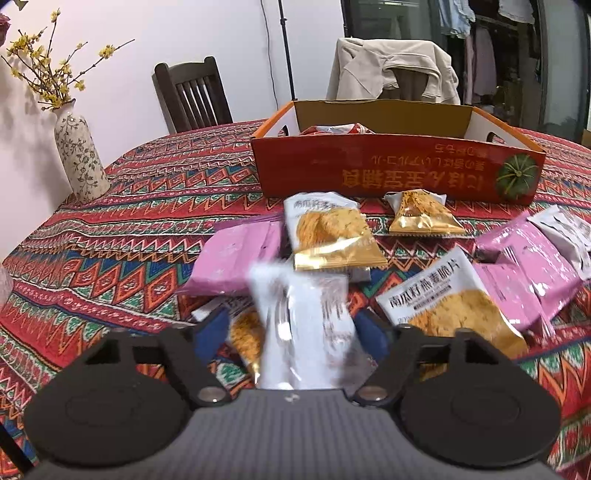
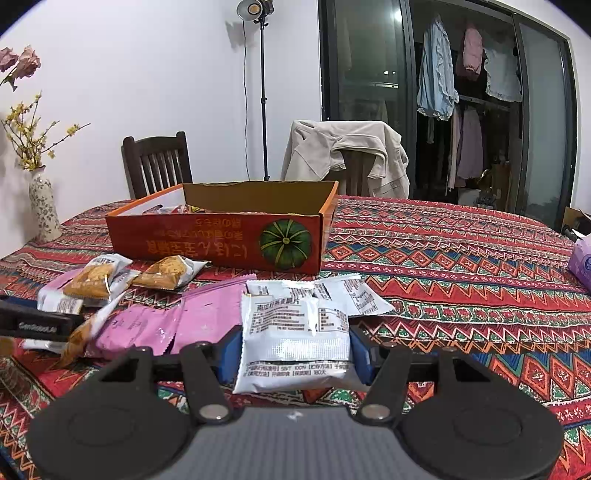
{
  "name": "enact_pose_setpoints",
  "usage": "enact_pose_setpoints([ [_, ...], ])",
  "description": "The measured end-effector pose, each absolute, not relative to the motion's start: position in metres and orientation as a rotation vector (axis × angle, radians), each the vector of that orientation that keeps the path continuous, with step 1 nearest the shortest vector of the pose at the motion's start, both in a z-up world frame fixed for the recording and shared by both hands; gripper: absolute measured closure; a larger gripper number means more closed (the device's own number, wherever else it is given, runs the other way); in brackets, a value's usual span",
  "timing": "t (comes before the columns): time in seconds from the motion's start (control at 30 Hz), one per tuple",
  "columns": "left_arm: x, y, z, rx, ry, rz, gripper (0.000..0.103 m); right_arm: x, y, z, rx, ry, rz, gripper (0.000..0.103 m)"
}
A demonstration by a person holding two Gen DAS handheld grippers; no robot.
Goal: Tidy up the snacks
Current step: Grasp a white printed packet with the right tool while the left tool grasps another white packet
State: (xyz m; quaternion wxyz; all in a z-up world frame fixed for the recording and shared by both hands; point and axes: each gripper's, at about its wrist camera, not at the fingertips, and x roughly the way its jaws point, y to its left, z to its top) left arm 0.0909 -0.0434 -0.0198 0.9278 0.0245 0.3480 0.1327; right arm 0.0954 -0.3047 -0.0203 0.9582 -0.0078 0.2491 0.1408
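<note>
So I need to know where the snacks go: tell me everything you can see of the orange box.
The orange box is an open-topped, shallow cardboard tray: plain brown inside, glossy front with upside-down yellow lettering and a green pumpkin picture. It stands upright on the patterned tablecloth, behind the scattered packets, some wrapped snacks already inside. Neither gripper touches it.

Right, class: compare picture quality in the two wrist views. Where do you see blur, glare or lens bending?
Left wrist view: the white packet between the left gripper fingers is motion-smeared; the gold-edged packet glints. Right wrist view: the right gripper holds a sharp, readable silver packet; the studio lamp flares; the door frame bows.
</note>
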Motion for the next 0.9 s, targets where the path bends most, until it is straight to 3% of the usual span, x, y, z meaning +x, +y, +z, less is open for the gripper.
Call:
enact_pose_setpoints([
  [0.03,0.088,-0.042,-0.019,0.052,0.709,0.264,0.042,0.095,-0.305,-0.020,-0.015,0.505,0.286,0.044],
  [0.13,0.082,-0.035,-0.015,0.030,0.699,0.249,0.045,0.095,-0.306,-0.021,-0.014,0.505,0.286,0.044],
  [0.9,0.047,-0.001,0.046,-0.006,0.535,0.176,0.046,0.085,-0.293,0.001,-0.054,0.451,0.325,0.044],
])
